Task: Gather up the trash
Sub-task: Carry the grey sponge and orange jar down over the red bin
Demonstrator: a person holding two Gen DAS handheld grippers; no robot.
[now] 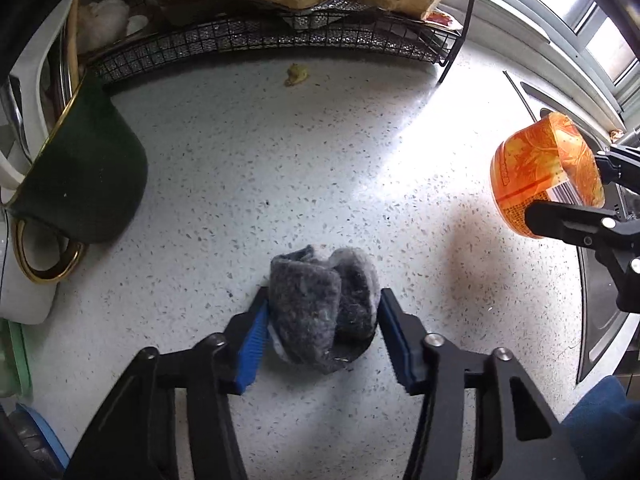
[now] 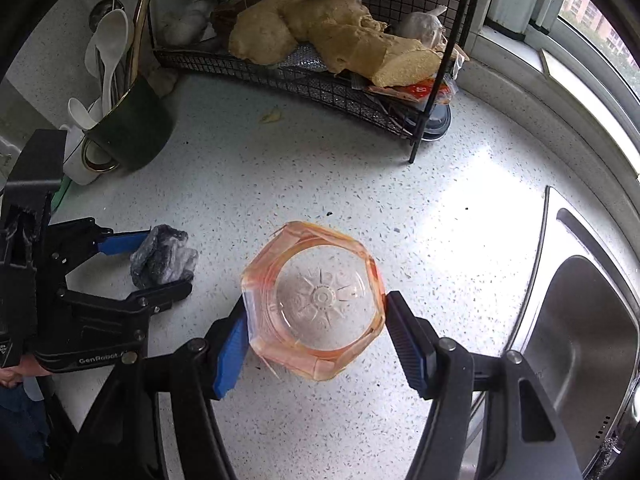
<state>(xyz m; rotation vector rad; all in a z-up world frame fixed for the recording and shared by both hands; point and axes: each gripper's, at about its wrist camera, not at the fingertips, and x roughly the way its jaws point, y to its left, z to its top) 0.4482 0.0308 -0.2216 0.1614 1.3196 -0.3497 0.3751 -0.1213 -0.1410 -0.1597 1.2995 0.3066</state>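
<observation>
A crumpled grey wad of trash (image 1: pixel 320 304) lies on the speckled counter (image 1: pixel 280 160), between the blue pads of my left gripper (image 1: pixel 322 320), which is closed against both its sides. It also shows in the right wrist view (image 2: pixel 164 258) with the left gripper (image 2: pixel 160 260) around it. My right gripper (image 2: pixel 316 320) is shut on an orange plastic cup (image 2: pixel 316 300), seen from its clear bottom, held above the counter. The cup (image 1: pixel 544 168) shows at the right in the left wrist view, in the right gripper (image 1: pixel 568 184).
A black wire rack (image 2: pixel 320 80) with ginger roots (image 2: pixel 320 28) stands at the back. A dark green mug (image 2: pixel 132 128) with spoons stands at the left. A small yellow scrap (image 1: pixel 296 74) lies near the rack. A steel sink (image 2: pixel 580 340) is at the right.
</observation>
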